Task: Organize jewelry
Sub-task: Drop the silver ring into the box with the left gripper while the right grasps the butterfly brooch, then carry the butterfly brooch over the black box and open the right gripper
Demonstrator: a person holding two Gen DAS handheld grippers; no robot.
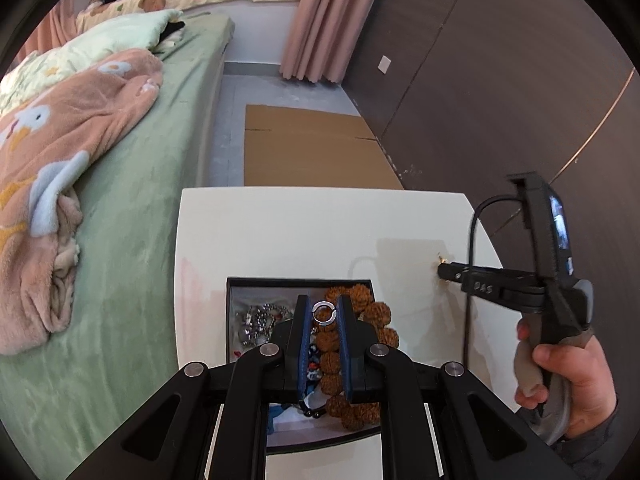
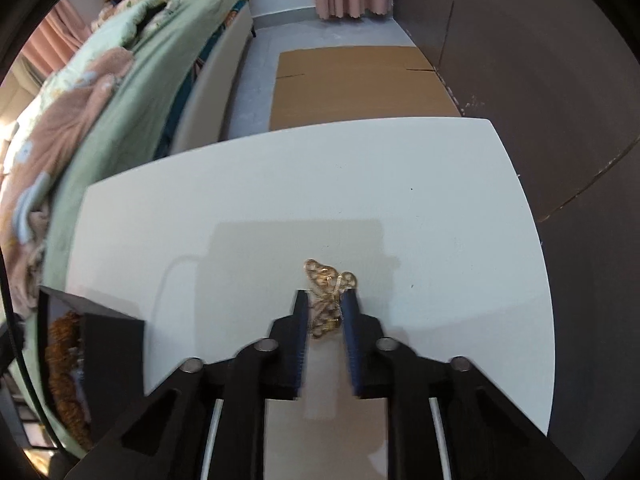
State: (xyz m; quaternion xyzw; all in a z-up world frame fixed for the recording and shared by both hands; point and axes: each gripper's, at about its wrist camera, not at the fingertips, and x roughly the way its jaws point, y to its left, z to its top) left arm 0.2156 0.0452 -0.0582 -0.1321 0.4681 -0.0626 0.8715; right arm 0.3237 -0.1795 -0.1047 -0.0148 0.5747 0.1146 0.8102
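Observation:
My left gripper [image 1: 324, 305] is shut on a small silver ring [image 1: 324, 313] and holds it over an open black jewelry box [image 1: 231, 320]. The box holds a brown bead bracelet [image 1: 372, 316] and silver chains [image 1: 256, 318]. My right gripper [image 2: 326, 300] is shut on a gold butterfly-shaped ornament [image 2: 326, 280] just above the white table [image 2: 320, 184]. In the left wrist view the right gripper [image 1: 442, 270] is to the right of the box, with a bit of gold [image 1: 440, 258] at its tip. The box [image 2: 112, 344] shows at the right wrist view's left edge.
A bed [image 1: 132, 208] with green sheet and a pink blanket [image 1: 60, 160] lies left of the table. Flat cardboard [image 1: 312, 148] lies on the floor beyond the table. A dark wardrobe wall [image 1: 500, 80] stands on the right. Pink curtains [image 1: 332, 16] hang at the back.

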